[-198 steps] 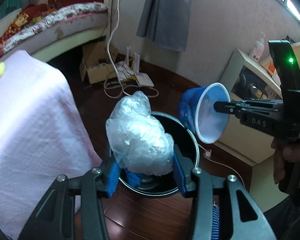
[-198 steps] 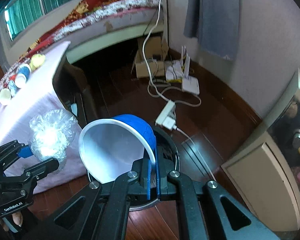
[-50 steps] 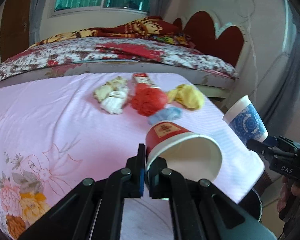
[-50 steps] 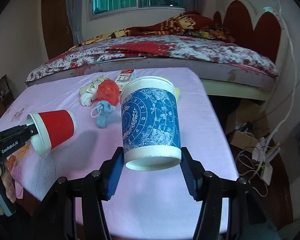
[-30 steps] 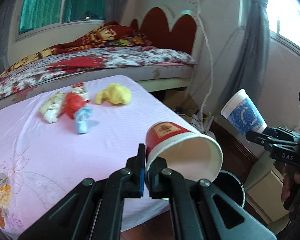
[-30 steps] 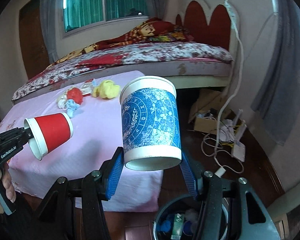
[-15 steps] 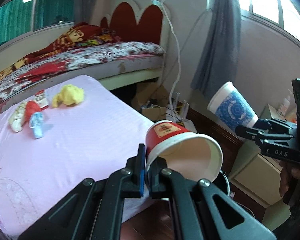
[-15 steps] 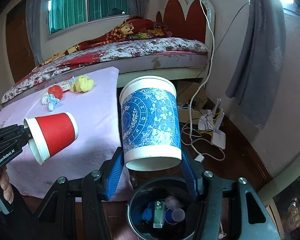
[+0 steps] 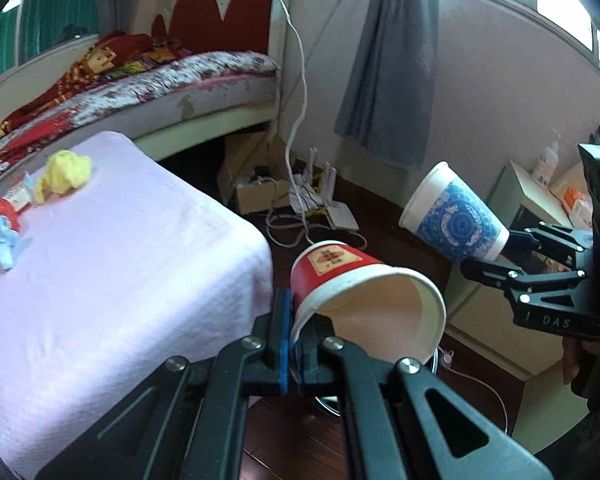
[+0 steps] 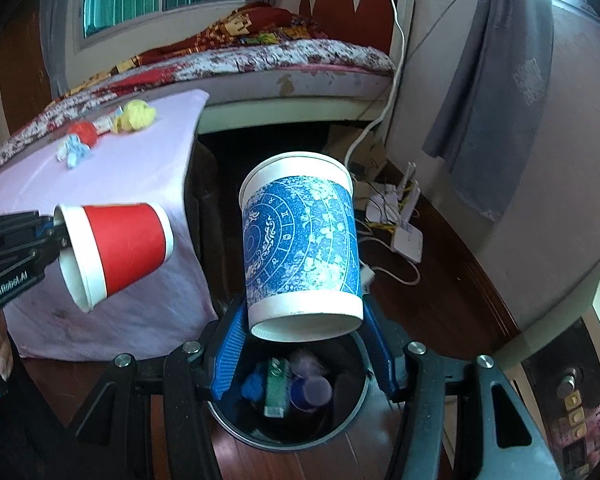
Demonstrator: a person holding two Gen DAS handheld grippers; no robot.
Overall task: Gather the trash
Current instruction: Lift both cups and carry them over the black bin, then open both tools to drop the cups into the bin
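My left gripper [image 9: 294, 332] is shut on the rim of a red paper cup [image 9: 352, 280], which lies on its side with its mouth toward the camera. In the right wrist view that red cup [image 10: 120, 252] hangs at the left, off the table's corner. My right gripper [image 10: 304, 344] is shut on a blue patterned paper cup [image 10: 300, 240], held bottom-up by its sides above a round black trash bin [image 10: 236, 424]. Inside the bin lie a blue wad, a green packet and a small cup. The blue cup [image 9: 452, 220] also shows at the right of the left wrist view.
A table under a pink cloth [image 9: 100, 280] carries a yellow wad [image 9: 64, 176], a red wad [image 10: 85, 131] and a light blue scrap [image 10: 73, 151]. Behind it stands a bed [image 10: 260, 60]. Cables, a cardboard box and white routers [image 10: 406, 236] lie on the wooden floor. A cabinet [image 10: 572, 360] stands at the right.
Both grippers have swung away from the table top toward the floor with their cups. The bin has come under the blue cup and the table has slid to the left.
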